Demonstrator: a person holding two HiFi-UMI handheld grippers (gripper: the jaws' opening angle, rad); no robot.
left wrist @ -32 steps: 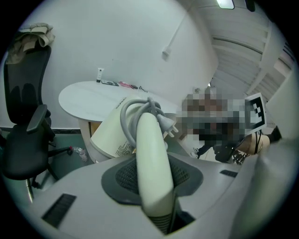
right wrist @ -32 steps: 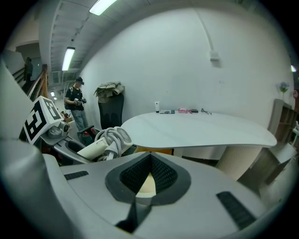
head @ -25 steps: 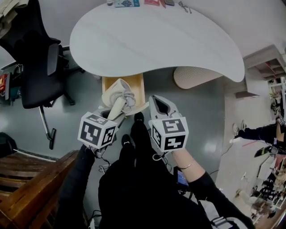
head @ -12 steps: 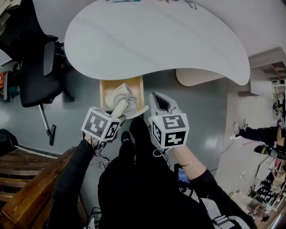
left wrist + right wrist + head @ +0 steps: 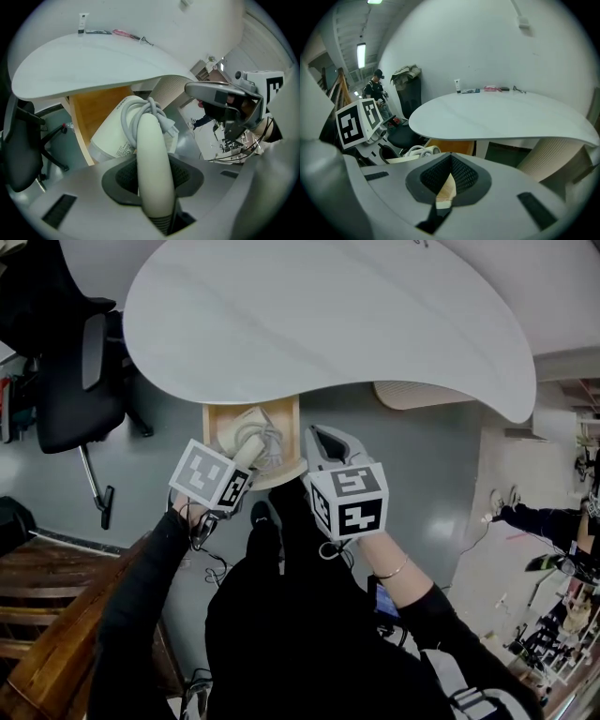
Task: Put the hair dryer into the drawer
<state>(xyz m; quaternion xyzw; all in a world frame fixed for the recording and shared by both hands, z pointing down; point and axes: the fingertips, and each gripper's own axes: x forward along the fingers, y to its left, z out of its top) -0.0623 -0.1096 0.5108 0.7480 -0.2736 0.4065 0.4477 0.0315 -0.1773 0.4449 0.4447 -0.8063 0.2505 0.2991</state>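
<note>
As the hair dryer [image 5: 251,432] hangs over the open drawer [image 5: 208,427], left of centre in the head view, its handle is pinched between the left gripper's [image 5: 242,457] jaws and its cord is looped round the body. The right gripper [image 5: 317,437] has its jaws pressed on the drawer's front edge. Lowering looks nearly done; next it needs to be set on the drawer floor and let go. A second ago the dryer sat higher, at the front lip.

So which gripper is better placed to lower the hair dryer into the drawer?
Left. The left gripper is shut on the hair dryer by its handle, over the open drawer. The right gripper only pinches the drawer front.
</note>
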